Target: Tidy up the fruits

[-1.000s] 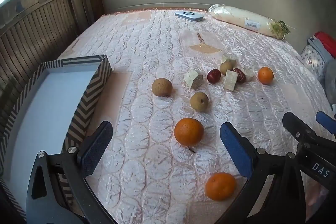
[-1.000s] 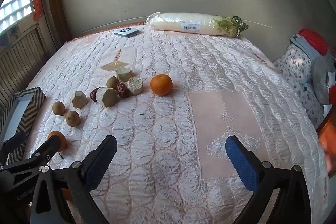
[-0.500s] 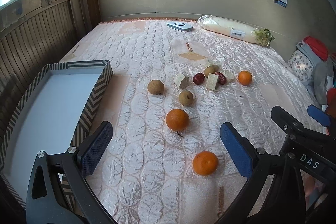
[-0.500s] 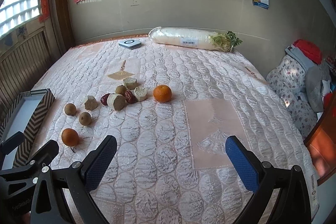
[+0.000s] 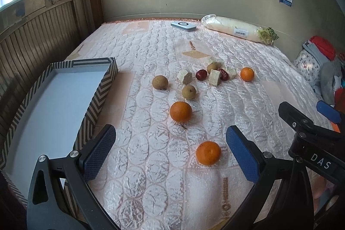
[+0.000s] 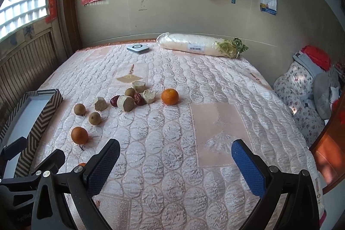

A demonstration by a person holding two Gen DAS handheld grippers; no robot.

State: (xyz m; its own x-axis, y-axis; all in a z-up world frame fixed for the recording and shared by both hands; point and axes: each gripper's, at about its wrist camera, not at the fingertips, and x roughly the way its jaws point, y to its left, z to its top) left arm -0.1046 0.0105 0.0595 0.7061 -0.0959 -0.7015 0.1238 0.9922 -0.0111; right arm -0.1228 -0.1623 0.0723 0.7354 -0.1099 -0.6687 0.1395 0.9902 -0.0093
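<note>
Three oranges lie on the pink quilted bed: a near one [image 5: 208, 153], a middle one [image 5: 180, 111] and a far one [image 5: 247, 74]. Two brown round fruits [image 5: 160, 82] [image 5: 188, 92], red dates [image 5: 201, 75] and pale cut chunks [image 5: 214, 77] lie between them. An empty zigzag-patterned box [image 5: 103, 87] stands at the left. My left gripper [image 5: 170, 152] is open, empty, just short of the near orange. My right gripper [image 6: 175, 165] is open and empty over bare quilt; the far orange [image 6: 170, 96] lies ahead.
A wrapped white radish [image 6: 194, 44] and a small flat grey device [image 6: 138, 48] lie at the bed's far edge by the wall. Wooden panelling runs along the left. Bundled clothes [image 6: 301, 87] sit off the right side of the bed.
Both grippers have pulled back and risen, so the fruits look smaller and farther away. Both stay open. No fruit has moved.
</note>
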